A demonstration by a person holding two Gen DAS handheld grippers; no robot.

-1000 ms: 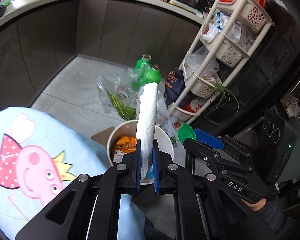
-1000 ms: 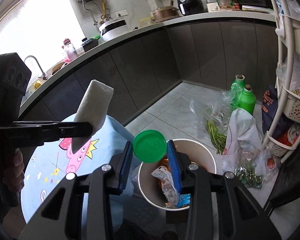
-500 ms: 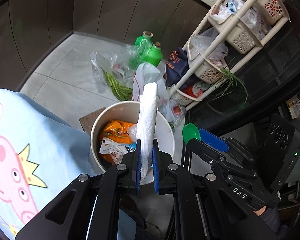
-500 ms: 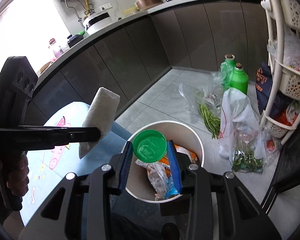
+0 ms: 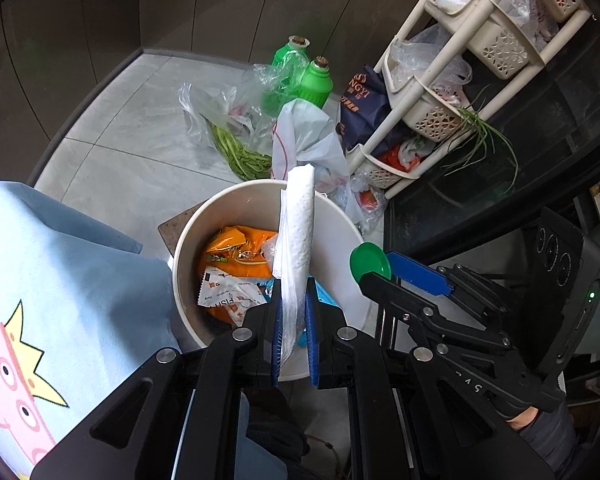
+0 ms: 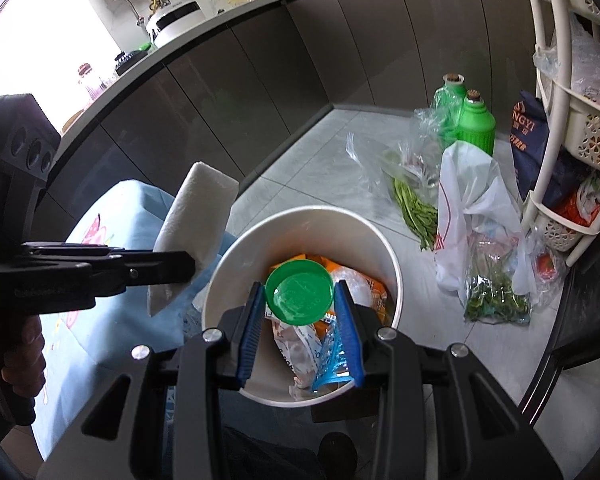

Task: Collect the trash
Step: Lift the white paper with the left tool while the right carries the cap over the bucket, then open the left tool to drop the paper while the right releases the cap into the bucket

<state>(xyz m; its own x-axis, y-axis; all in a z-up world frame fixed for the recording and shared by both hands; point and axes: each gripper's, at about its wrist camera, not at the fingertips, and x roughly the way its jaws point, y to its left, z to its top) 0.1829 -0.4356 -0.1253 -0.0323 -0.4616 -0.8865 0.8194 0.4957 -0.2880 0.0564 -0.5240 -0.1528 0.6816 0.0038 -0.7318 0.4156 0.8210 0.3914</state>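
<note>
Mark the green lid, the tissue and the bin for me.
green lid (image 6: 299,298): right wrist view, centre of its disc.
tissue (image 5: 300,236): left wrist view, mid-length.
bin (image 6: 380,236): right wrist view, far rim.

"FISH" on a white wrapper (image 5: 230,300); "NGYI" on a navy bag (image 6: 530,124).

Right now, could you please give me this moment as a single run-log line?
left gripper: shut on folded paper towel | right gripper: shut on green lid | both over white trash bucket | nothing released

black grippers (image 5: 293,332) w/ blue ribbed pads (image 6: 350,332), silver screws (image 5: 241,334), grey sleeve (image 5: 552,442).
</note>
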